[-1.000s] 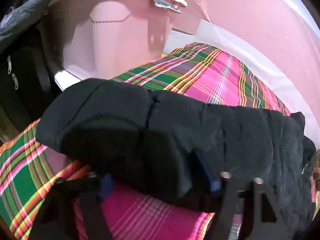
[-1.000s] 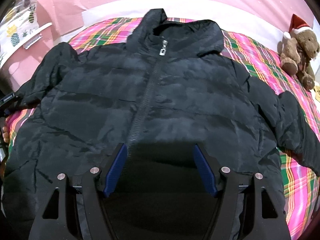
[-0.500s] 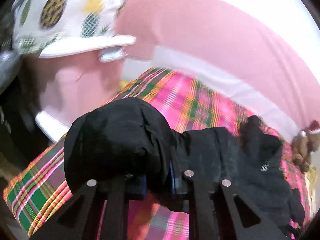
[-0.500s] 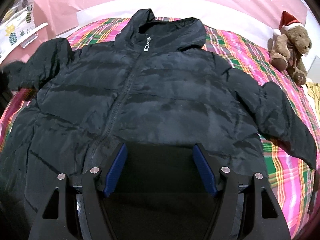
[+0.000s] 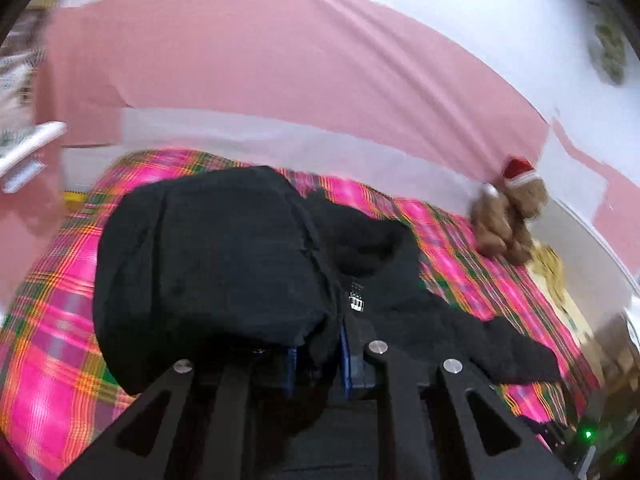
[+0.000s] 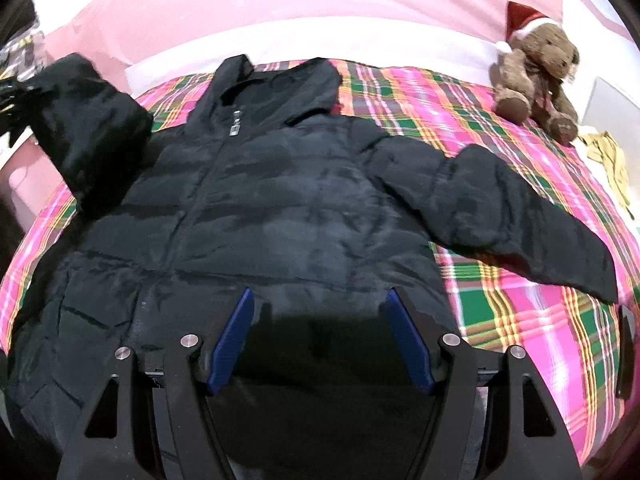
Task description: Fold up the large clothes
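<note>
A black puffer jacket (image 6: pixel 288 208) lies front-up and zipped on a pink and green plaid bedspread (image 6: pixel 532 328). Its left sleeve (image 5: pixel 208 264) is lifted off the bed, bunched, with my left gripper (image 5: pixel 318 354) shut on the cuff end. From the right wrist view that raised sleeve (image 6: pixel 92 120) hangs at the upper left. The jacket's other sleeve (image 6: pixel 520 216) lies flat, stretched to the right. My right gripper (image 6: pixel 320 336) hovers open over the lower front of the jacket, nothing between its blue pads.
A brown teddy bear (image 6: pixel 536 76) in a red Santa hat sits at the far right of the bed. A yellow cloth (image 6: pixel 608 160) lies beside it. A pink and white wall (image 5: pixel 280 80) runs behind the bed.
My left gripper closed on the sleeve end, lifted it off the bed and swung it toward the jacket's middle. The right gripper drifted right over the jacket, still open.
</note>
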`<state>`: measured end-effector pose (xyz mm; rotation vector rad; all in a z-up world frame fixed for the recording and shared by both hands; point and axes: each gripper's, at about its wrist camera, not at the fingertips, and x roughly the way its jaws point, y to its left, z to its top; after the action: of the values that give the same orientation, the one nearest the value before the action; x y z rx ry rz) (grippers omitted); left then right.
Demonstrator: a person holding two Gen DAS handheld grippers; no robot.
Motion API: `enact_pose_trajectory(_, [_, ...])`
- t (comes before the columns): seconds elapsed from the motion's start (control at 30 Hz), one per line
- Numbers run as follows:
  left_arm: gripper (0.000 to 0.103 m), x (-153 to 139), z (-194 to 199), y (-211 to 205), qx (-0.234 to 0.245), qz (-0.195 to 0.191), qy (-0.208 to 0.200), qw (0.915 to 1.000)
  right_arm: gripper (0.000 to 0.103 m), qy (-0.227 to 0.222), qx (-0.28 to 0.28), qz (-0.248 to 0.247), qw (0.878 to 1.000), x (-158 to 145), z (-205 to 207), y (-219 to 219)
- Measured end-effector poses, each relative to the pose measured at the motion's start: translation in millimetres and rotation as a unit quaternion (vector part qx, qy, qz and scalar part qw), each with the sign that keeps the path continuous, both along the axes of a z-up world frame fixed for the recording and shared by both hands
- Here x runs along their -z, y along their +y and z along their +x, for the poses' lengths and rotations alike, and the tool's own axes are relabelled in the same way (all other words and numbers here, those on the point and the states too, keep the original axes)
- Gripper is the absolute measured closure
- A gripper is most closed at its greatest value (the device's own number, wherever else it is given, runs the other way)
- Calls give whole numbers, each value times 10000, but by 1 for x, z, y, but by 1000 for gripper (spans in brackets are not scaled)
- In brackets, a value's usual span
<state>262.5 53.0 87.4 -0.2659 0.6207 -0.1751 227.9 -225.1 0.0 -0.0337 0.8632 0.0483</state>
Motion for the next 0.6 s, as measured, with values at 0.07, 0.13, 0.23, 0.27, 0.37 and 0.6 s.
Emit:
enact_pose_trajectory(0.07, [85, 13, 10, -25, 271, -71, 89, 9996, 35, -13, 91, 67, 9999, 1, 1, -11])
enact_pose_trajectory(0.13, [78, 27, 18, -49, 552, -217, 154, 9981, 34, -18, 170, 111, 9998, 2, 2, -21])
enact_pose_trajectory(0.23, [48, 45, 27, -80, 929, -487, 339, 9939, 34, -27, 301, 197, 9994, 4, 4, -35])
enact_pose_trajectory(0.27, [34, 49, 29, -89, 1009, -537, 351, 9928, 34, -24, 332, 228, 9992, 5, 4, -39])
enact_pose_trajectory(0.37, [23, 60, 32, -112, 1318, -858, 403, 9867, 34, -23, 403, 343, 9986, 9, 5, -50])
enact_pose_trajectory(0.6, [16, 65, 32, -145, 1842, -1232, 724, 9724, 34, -57, 499, 555, 9972, 14, 4, -62])
